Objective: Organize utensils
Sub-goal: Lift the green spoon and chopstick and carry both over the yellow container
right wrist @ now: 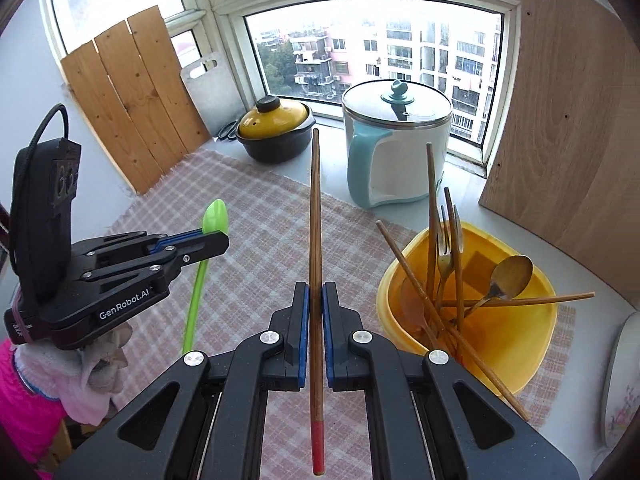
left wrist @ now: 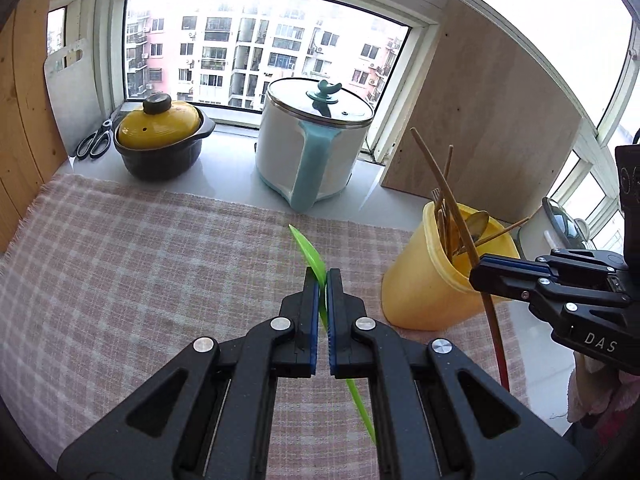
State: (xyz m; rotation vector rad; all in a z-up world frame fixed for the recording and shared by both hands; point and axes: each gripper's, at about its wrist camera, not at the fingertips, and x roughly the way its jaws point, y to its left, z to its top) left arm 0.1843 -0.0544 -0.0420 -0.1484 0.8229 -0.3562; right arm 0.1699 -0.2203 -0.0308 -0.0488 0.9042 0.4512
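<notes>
Two grippers tilt downward above our checked cloth (left wrist: 140,248): left gripper (left wrist: 323,280) clamps a green spoon (left wrist: 310,256), right gripper (right wrist: 315,292) clamps a chopstick (right wrist: 315,208), both left of the yellow holder (right wrist: 520,344).

From my left wrist camera I can read "DAS" in pale capital letters on the black body of the right tool (left wrist: 478,274), low on the side facing me, at the right edge of the view. From my right wrist camera I can read "GenRobot.AI" in white letters on the black body of the left tool (right wrist: 222,238), along its lower side near the hand that holds it. I find no other legible words, numbers or labels; the buildings outside the window carry nothing I can make out.
</notes>
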